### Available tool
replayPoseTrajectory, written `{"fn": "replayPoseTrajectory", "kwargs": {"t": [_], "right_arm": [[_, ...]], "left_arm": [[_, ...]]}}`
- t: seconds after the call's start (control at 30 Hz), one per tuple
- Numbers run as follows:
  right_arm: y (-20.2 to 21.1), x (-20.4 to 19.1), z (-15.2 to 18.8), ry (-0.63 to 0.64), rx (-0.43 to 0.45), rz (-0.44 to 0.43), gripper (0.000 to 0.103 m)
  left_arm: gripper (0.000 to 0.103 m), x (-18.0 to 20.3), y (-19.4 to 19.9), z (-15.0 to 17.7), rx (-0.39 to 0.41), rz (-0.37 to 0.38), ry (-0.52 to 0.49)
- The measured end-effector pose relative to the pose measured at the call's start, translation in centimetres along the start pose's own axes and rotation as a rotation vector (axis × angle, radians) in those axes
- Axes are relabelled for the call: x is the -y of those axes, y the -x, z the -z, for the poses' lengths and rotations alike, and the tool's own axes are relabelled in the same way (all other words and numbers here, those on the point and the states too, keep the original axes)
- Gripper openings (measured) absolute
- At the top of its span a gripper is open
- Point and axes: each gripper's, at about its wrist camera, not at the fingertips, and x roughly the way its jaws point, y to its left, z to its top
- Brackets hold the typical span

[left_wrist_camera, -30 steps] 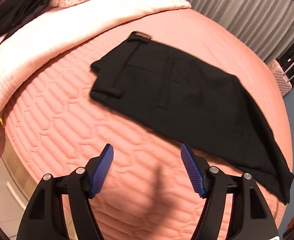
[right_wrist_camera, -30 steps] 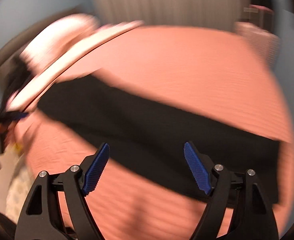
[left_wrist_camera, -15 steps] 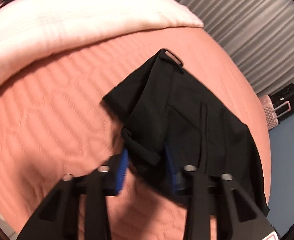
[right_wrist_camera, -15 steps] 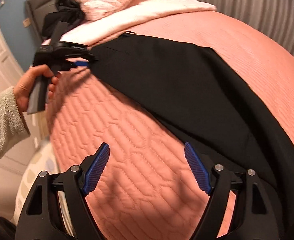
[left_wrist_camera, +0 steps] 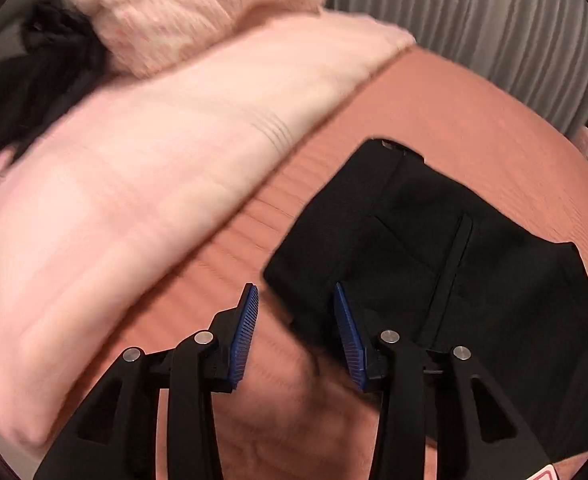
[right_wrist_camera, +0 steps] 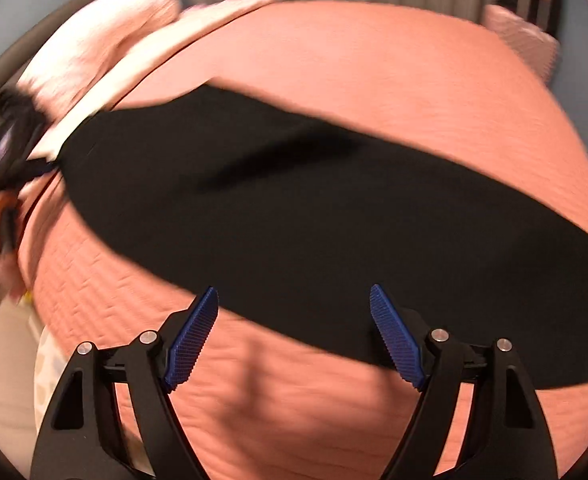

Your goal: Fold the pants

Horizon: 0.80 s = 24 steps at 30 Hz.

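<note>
Black pants (left_wrist_camera: 454, 264) lie flat on the salmon quilted bedspread (left_wrist_camera: 474, 112), waistband end toward the pillows. My left gripper (left_wrist_camera: 294, 292) hovers at the near waistband corner, its jaws opening. The corner's edge lies between the blue pads (left_wrist_camera: 246, 328), which do not press on it. In the right wrist view the pants (right_wrist_camera: 314, 208) stretch as a long band across the bed. My right gripper (right_wrist_camera: 294, 294) stands open above their near edge with nothing gripped. The left gripper (right_wrist_camera: 18, 160) is a blur at the pants' far left end.
A pale pink duvet (left_wrist_camera: 142, 184) and a pink knit blanket (left_wrist_camera: 198, 8) are heaped at the head of the bed, with a black garment (left_wrist_camera: 42, 76) beside them. Grey curtains (left_wrist_camera: 474, 20) hang behind. A pink suitcase (right_wrist_camera: 522, 36) stands past the far side. The bed's near edge (right_wrist_camera: 42, 320) drops at the left.
The left gripper's jaws, closed on the waistband corner half a second ago, have spread apart, and it has shifted toward the duvet. The right wrist view has swung over the pants.
</note>
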Motion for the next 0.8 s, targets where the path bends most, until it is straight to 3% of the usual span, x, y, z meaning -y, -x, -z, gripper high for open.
{"fn": "replayPoseTrajectory", "kwargs": {"t": [0.07,0.13,0.2,0.3,0.43,0.57,0.73,0.77,0.8], "right_arm": [[1.1,5.9,-0.1,-0.1,0.015,0.063,0.077],[2.0,10.8,-0.3,-0.156,0.024,0.128,0.077],[2.8,16.1,-0.3,-0.219,0.046,0.189,0.077],[3.5,24.7,0.4,-0.355,0.077,0.251,0.077],[2.7,33.5,1.1,-0.459,0.073,0.289,0.077],[1.0,36.9,0.3,-0.416,0.071,0.238,0.077],[-0.9,34.8,-1.1,-0.237,0.077,0.153,0.076],[-1.7,34.5,-0.9,-0.216,0.055,0.145,0.073],[-2.9,34.4,-0.9,-0.191,0.011,0.127,0.052]], "left_arm": [[0.046,0.6,2.4,1.4,0.034,-0.044,-0.01],[0.046,2.1,4.8,2.8,0.07,0.009,-0.023],[0.053,4.2,6.6,3.7,0.088,0.058,-0.055],[0.063,10.4,8.4,4.5,0.113,0.174,-0.118],[0.064,20.3,10.7,7.5,0.126,0.259,-0.273],[0.067,27.8,12.2,11.3,0.079,0.369,-0.328],[0.067,34.4,12.4,14.2,0.02,0.38,-0.438],[0.067,35.1,12.3,14.5,0.015,0.382,-0.452],[0.067,35.8,12.4,14.8,0.011,0.381,-0.465]]}}
